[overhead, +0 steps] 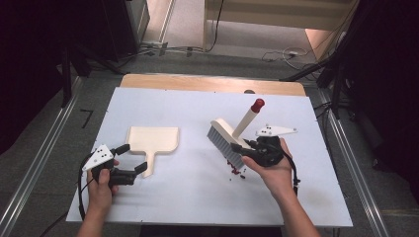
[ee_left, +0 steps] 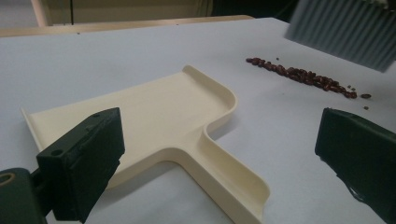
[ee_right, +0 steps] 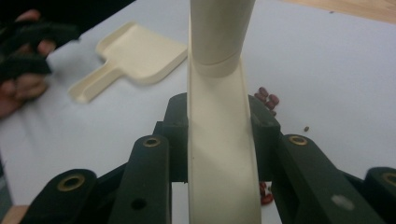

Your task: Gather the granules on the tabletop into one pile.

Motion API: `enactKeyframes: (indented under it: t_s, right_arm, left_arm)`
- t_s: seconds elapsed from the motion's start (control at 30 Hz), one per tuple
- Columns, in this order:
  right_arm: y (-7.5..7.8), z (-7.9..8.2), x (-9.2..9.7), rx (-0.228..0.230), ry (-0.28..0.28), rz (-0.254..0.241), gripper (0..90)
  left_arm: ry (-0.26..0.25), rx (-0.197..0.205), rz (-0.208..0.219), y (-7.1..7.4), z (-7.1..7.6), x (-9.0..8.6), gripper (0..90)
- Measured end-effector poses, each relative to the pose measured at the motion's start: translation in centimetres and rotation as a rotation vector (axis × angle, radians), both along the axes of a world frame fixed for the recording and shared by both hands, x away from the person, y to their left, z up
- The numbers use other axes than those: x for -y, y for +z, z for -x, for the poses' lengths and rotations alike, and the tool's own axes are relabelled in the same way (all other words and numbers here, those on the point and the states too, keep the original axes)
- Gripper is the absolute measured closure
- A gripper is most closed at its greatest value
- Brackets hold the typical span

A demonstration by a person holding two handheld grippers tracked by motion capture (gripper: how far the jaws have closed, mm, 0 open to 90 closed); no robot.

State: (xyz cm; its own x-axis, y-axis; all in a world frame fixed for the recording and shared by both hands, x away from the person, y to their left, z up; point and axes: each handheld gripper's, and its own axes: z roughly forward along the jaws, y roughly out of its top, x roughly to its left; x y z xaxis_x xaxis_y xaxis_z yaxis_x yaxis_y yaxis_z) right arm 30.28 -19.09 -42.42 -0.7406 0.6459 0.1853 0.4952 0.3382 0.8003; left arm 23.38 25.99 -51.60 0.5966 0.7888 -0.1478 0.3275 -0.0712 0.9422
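Brush up, dustpan waiting

The right gripper (overhead: pixel 245 146) clamps the cream brush (overhead: pixel 232 137) by its handle, bristles tilted just above the red beans (overhead: pixel 236 169). The left gripper (overhead: pixel 134 158) gapes wide, jaws straddling the dustpan (overhead: pixel 152 140) handle without touching, on the white table (overhead: pixel 188 187).

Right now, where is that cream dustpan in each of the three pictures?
High view: the dustpan lies left of centre, handle toward the left gripper.
Left gripper view: it lies at the centre, handle running to the bottom edge between the open jaws.
Right gripper view: upper left, beyond the brush that the right gripper holds.
Shared landmark: the red beans on the white table.
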Motion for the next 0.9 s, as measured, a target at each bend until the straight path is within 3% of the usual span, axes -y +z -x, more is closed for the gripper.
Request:
enactKeyframes:
  t_s: [0.17, 0.27, 0.33, 0.53, 0.67, 0.9]
  right_arm:
    - [0.1, 1.8, 1.4, 0.035, 0.208, 0.092, 65.5]
    - [-0.6, 2.5, 1.7, 0.030, 0.309, 0.103, 65.5]
    - [-1.2, 2.7, 1.8, 0.016, 0.351, 0.087, 65.5]
    - [-3.0, 2.2, 1.4, 0.004, 0.460, 0.099, 65.5]
    - [-3.8, 1.5, 1.1, -0.006, 0.485, 0.124, 65.5]
    - [-4.2, -0.3, 1.1, 0.027, 0.450, 0.124, 65.5]
  left_arm:
    - [0.004, -0.001, -0.003, 0.0, 0.0, 0.1, 1.8]
    - [0.003, 0.001, -0.013, 0.0, 0.0, 0.2, 1.8]
    - [0.004, 0.000, -0.020, 0.0, 0.0, 0.2, 1.8]
    - [0.004, 0.000, -0.022, 0.0, 0.1, 0.2, 1.8]
    - [0.002, 0.001, -0.019, 0.0, 0.0, 0.2, 1.8]
    - [0.001, -0.001, -0.020, 0.0, 0.0, 0.2, 1.8]
